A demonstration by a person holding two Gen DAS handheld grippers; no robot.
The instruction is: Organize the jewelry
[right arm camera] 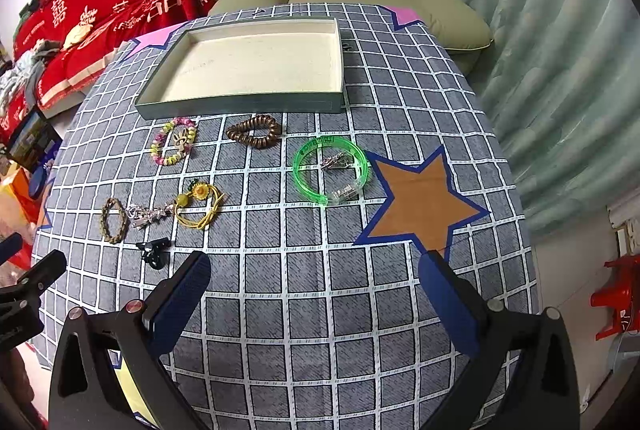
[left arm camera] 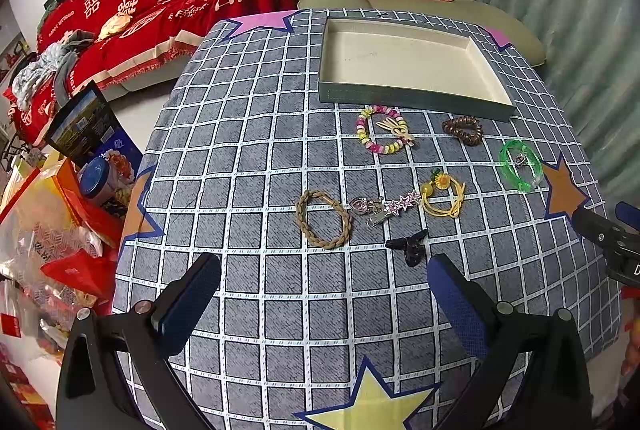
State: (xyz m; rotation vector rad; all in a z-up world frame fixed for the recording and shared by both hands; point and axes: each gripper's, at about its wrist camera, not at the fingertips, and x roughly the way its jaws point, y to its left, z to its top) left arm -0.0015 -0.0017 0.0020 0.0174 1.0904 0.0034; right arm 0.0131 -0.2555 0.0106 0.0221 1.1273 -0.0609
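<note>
Only the right wrist view shows the red stool (right arm camera: 616,294). Both the left gripper (left arm camera: 324,294) and right gripper (right arm camera: 316,290) gape wide, holding nothing, poised above the table's (left arm camera: 248,134) near edge. Jewelry lies mid-table before the empty tray (left arm camera: 404,98), the green bangle (right arm camera: 330,170) toward the right edge.

Bare tablecloth (right arm camera: 304,294) before scattered jewelry (right arm camera: 188,206)

The table (left arm camera: 280,310) is viewed from above its near edge by both cameras (side by side); the tray (right arm camera: 240,104) is shared.
</note>
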